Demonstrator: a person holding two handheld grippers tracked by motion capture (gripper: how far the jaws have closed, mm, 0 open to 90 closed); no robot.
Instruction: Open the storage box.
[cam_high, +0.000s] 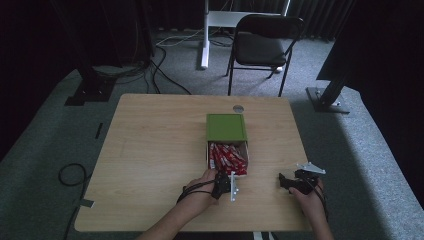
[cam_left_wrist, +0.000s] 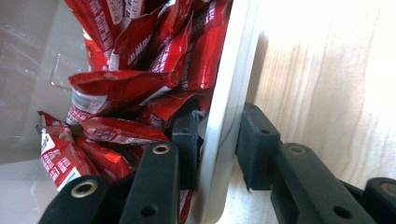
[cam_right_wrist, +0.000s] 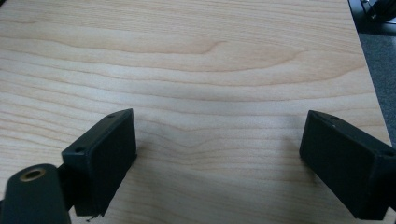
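A white box (cam_high: 246, 150) of red snack packets (cam_high: 227, 157) lies open at the table's middle, its green lid (cam_high: 226, 127) covering the far half. My left gripper (cam_high: 223, 184) is at the box's near end. In the left gripper view this gripper (cam_left_wrist: 219, 135) is shut on the box's white wall (cam_left_wrist: 233, 70), one pad in among the red packets (cam_left_wrist: 140, 70) and the other outside. My right gripper (cam_high: 290, 182) rests to the right of the box near the front edge. It (cam_right_wrist: 219, 158) stands open over bare wood with nothing between its pads.
The light wooden table (cam_high: 150, 150) has a round cable hole (cam_high: 238, 108) behind the lid. A black folding chair (cam_high: 262, 45) and white stand legs (cam_high: 205, 40) are on the carpet beyond. Cables lie on the floor at the left (cam_high: 70, 175).
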